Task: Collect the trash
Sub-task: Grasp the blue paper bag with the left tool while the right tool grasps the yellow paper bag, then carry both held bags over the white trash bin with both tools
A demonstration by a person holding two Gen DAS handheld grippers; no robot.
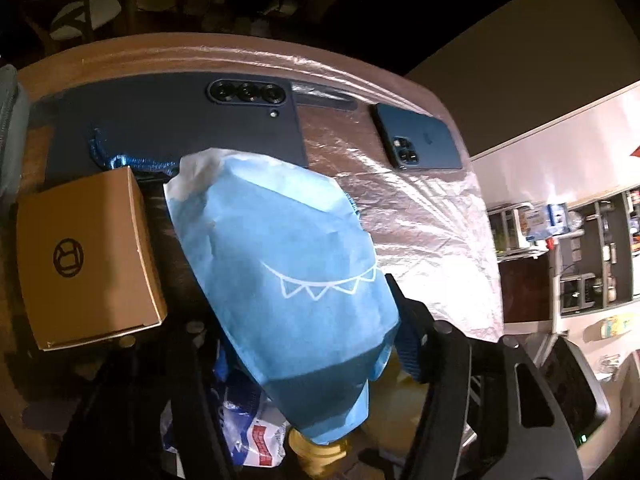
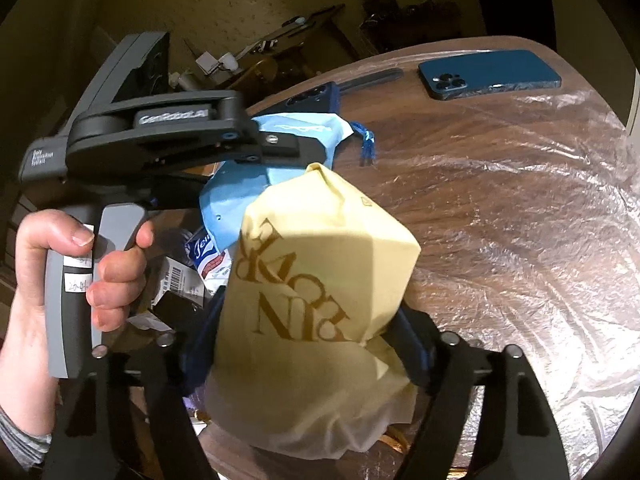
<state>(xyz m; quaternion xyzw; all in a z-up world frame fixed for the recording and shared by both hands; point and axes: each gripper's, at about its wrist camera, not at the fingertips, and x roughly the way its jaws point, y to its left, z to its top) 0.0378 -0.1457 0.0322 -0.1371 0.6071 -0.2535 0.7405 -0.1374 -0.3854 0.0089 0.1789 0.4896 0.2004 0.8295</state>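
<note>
Your left gripper (image 1: pixel 312 344) has its fingers clamped on the blue wrapper (image 1: pixel 288 276); your right gripper (image 2: pixel 312 344) pinches the yellow wrapper (image 2: pixel 320 296). Both wrappers ride above the counter (image 2: pixel 500 216), long axes running forward along the fingers. The loose packet (image 2: pixel 210 258) lies low and left, nearer your left hand (image 2: pixel 80 276).

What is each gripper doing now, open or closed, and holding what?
Left gripper: closed on the blue paper bag.
Right gripper: closed on the yellow paper bag.

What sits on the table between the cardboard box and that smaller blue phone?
In the left wrist view, the blue paper bag held by the left gripper fills most of that stretch, with clear plastic film beyond.
</note>
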